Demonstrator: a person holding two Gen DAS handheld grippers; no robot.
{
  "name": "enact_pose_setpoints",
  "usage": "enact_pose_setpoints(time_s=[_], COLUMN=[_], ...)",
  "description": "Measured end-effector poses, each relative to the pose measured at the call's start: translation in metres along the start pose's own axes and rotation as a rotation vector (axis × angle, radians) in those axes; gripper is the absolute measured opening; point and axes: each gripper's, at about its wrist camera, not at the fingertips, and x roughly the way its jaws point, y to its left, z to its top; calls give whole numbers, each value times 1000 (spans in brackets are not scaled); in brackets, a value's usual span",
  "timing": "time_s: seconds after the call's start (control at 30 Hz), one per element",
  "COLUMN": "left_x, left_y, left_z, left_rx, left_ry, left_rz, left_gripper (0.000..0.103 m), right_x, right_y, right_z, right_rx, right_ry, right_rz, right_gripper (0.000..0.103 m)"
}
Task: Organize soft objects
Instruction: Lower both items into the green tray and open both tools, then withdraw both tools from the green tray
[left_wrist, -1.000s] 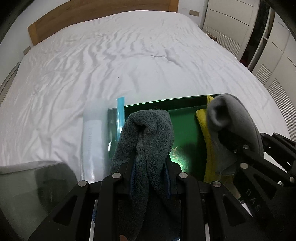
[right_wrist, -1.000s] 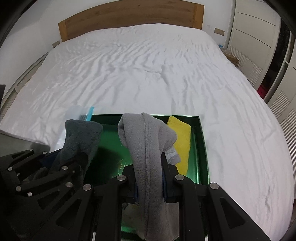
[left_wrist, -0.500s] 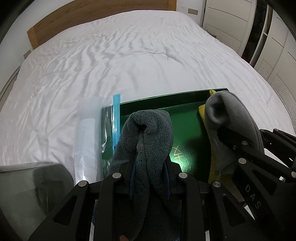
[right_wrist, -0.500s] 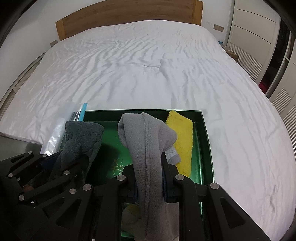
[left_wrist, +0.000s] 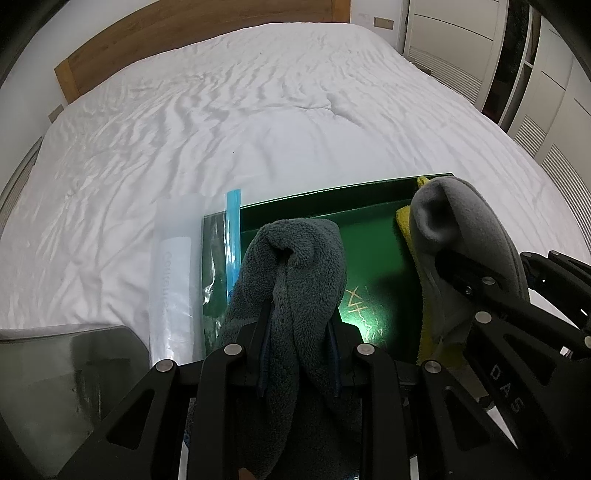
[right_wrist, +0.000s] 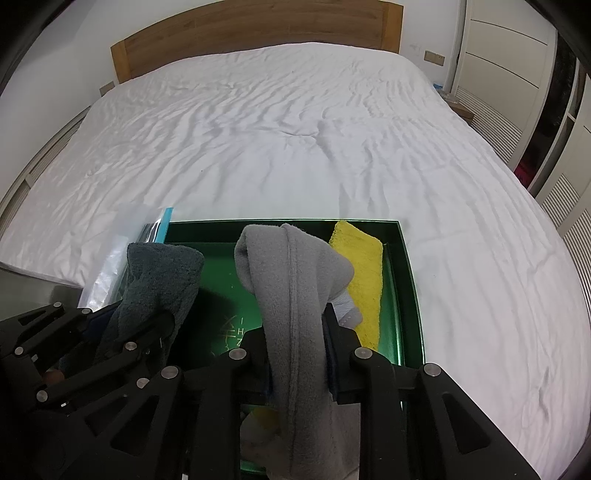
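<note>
1. In my left wrist view, the left gripper (left_wrist: 297, 354) fills the lower centre, its jaws pinching a dark grey fluffy cloth (left_wrist: 295, 266) that folds over them and hangs down both sides.
2. In my right wrist view, the right gripper (right_wrist: 297, 354) sits at the lower centre, its jaws pinching a light grey fleece cloth (right_wrist: 291, 273) draped over them the same way.
3. Each gripper shows in the other's view: the right one at the lower right of the left view, the left one at the lower left of the right view.
4. Just behind both cloths lies a shallow green tray (right_wrist: 408, 266) with gold markings on its floor, resting on the bed.
5. A folded yellow cloth (right_wrist: 364, 266) lies inside the tray along its right wall.
6. A clear plastic zip bag (left_wrist: 173, 273) with a blue strip lies against the tray's left edge, partly overlapping it.
7. The white wrinkled bed sheet (right_wrist: 295, 129) spreads across the upper frame, ending at a wooden headboard (right_wrist: 258, 26) at the top.
8. White wardrobe doors (right_wrist: 517, 55) stand at the upper right.
</note>
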Motion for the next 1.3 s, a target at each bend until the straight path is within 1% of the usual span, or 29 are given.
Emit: enact_pose_setpoints(time_s=[0.2,0.33,0.37,0.4,0.47,0.5,0.53,0.57,0.6,0.63,0.67,0.73,0.87,0.93,1.0,1.13,1.23,1.3], left_x=[-3,-7,-7,-9,-13,-15,-17,-19,-21,-23,-25,-31,-44,-50,-56,-72,-86,-98], left_y=[-1,-3,-4,-4,-6,-5,-4,-2,1,4,7,11,16,19,23,24,25,26], left_z=[-1,-3,-3,-3,-4,-3,-3,-2,-2,-1,1,4,8,9,10,5,-5,-13], left_rx=[9,15,17,21,30,31,28,21,13,0,-9,-22,-33,-43,-63,-71,-84,-101], left_ry=[-11,-24,-27,-36,-51,-58,-65,-71,-76,-81,-86,-103,-129,-144,-149,-168,-176,-181], left_rz=[1,0,4,8,17,37,53,60,59,58,63,61,76,91,88,94,71,41], left_gripper=[22,26,29,29,31,34,42,48,50,55,59,62,69,69,69,69,69,69], right_x=[0,-1,-1,-2,-4,-6,-7,-8,-10,-12,-14,-18,-30,-38,-46,-73,-96,-114], right_y=[-1,-3,-3,-3,-3,-4,-5,-7,-9,-11,-11,-13,-16,-17,-16,-14,-12,-11], right_z=[0,0,-1,-2,-3,-4,-5,-5,-5,-4,-4,-3,-4,-4,-7,-11,-16,-21], right_rx=[1,5,5,8,8,15,19,26,31,36,39,47,65,73,80,97,103,104], right_ry=[-3,-5,-5,-6,-12,-14,-16,-18,-22,-28,-33,-42,-62,-77,-88,-131,-158,-172], right_rz=[-4,3,6,5,4,2,1,2,0,-5,-6,-4,-6,-6,-1,0,-17,-34], right_gripper=[23,31,32,34,35,36,37,37,41,47,49,55,64,70,71,72,72,72])
